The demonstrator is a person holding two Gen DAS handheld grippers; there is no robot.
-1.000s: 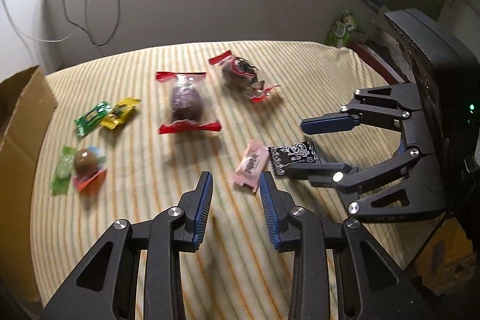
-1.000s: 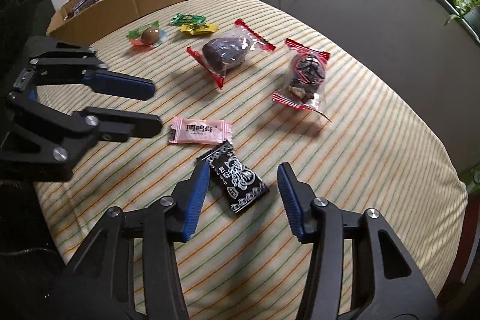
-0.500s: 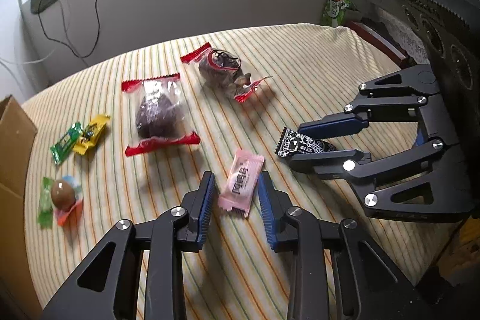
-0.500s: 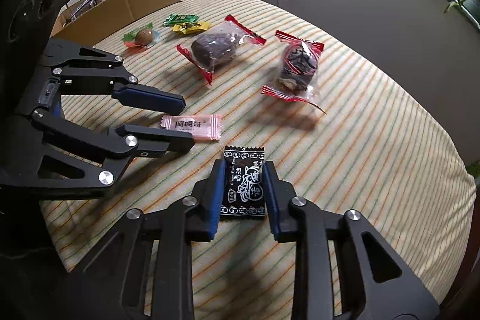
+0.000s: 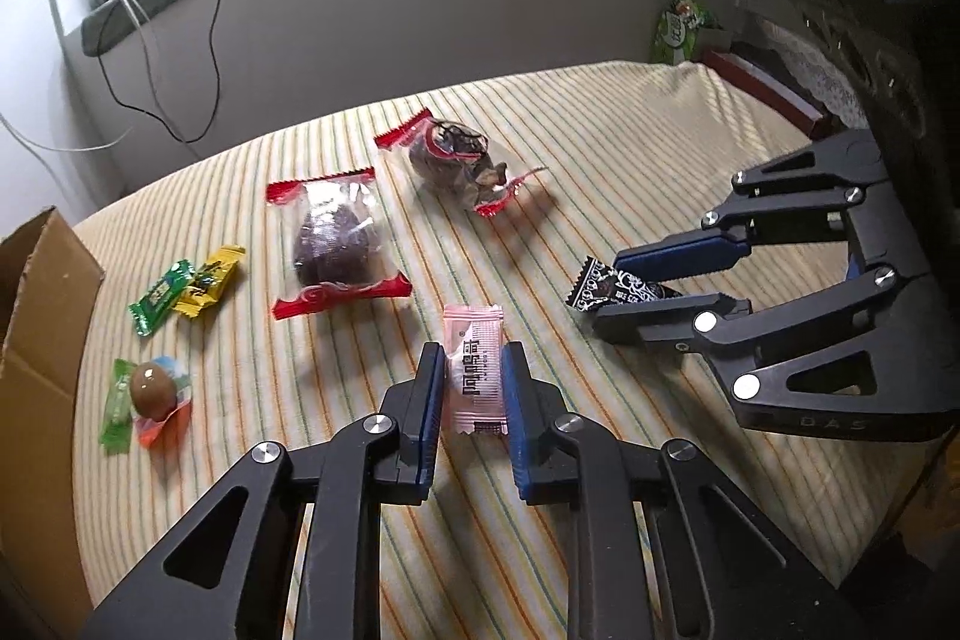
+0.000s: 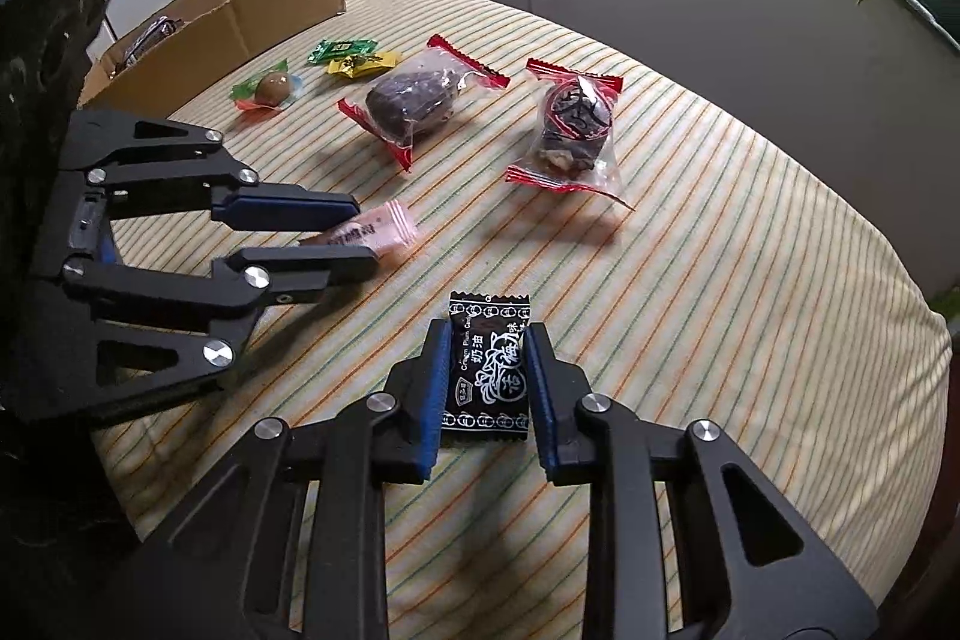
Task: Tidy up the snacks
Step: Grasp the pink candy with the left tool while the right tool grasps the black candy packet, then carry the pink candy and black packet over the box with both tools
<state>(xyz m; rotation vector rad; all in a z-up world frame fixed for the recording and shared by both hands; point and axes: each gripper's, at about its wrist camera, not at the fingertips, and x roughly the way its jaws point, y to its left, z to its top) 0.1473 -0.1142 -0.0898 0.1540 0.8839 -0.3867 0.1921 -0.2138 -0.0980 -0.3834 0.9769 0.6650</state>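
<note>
Closed since a second ago: left gripper (image 5: 474,388) on pink candy (image 5: 475,376), right gripper (image 6: 487,376) on black candy (image 6: 487,370), both low over cloth (image 6: 720,280); five snacks loose, box (image 6: 240,16) nearly empty.

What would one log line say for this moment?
left gripper: shut on pink candy | right gripper: shut on black candy | both on striped cloth

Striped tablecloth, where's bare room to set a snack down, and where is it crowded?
Bare: the far side of the striped tablecloth, past the nut packet, and the near edge below the right gripper. Crowded: beside the cardboard box, around the small candies and the dark packet.
</note>
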